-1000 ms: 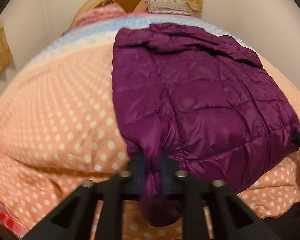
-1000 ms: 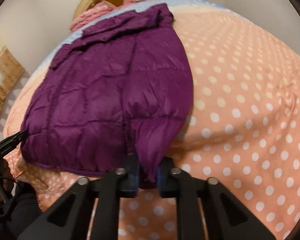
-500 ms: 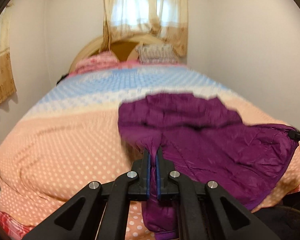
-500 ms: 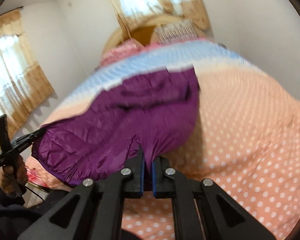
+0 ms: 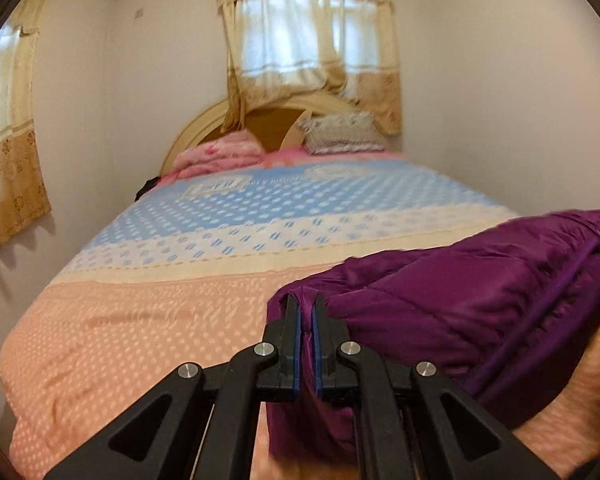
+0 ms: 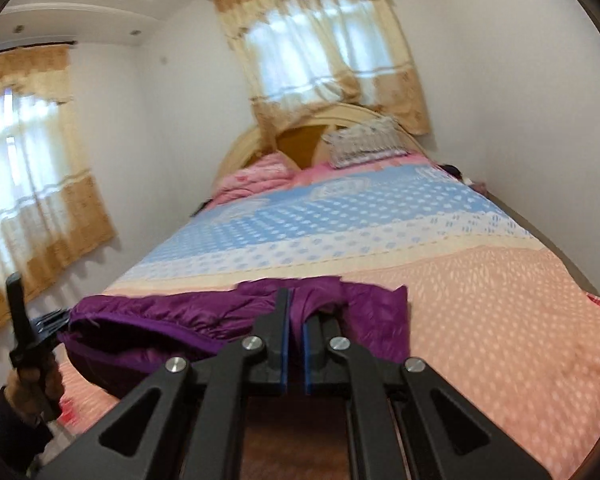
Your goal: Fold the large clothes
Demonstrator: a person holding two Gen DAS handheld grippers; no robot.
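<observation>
The purple quilted jacket (image 5: 480, 304) is lifted off the bed (image 5: 140, 320), strung between the two grippers, its long axis running from one to the other. The left gripper (image 5: 306, 312) pinches one corner; the cloth spreads away to the right of its jaws, and those jaws are easing open a little with fabric still between them. The right gripper (image 6: 296, 308) is clenched on the other corner, with the garment trailing off to its left. Both hands point slightly downward toward the headboard (image 6: 360, 114), level with each other, so neither is nearer. The fold likely goes forward, over the bed.
</observation>
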